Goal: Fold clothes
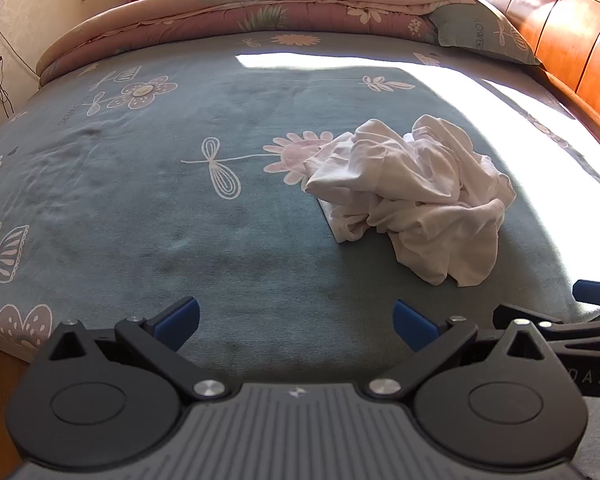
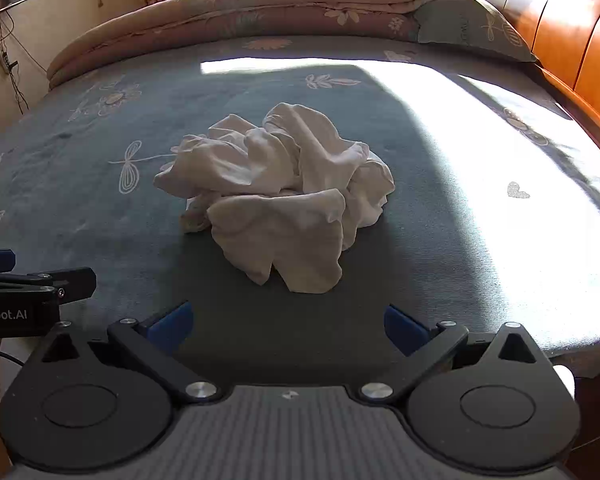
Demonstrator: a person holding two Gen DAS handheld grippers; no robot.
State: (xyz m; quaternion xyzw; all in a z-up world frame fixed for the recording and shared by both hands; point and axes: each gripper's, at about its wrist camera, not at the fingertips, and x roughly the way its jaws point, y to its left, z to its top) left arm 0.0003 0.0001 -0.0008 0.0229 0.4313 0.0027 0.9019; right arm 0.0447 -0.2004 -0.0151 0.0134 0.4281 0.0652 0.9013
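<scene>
Bed [image 2: 100, 208] first: blue flowered cover, white shirt [image 2: 284, 196] bunched mid-bed. Looks light and floppy, so I'd pinch a loose edge at the near side. Both tools, left [image 1: 296, 322] and right [image 2: 288, 326], are spread wide with nothing in them, short of it.

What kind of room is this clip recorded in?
A home bedroom, most likely: a bed with a wooden headboard, a folded quilt and a pillow. A crumpled white garment lies on it.
</scene>
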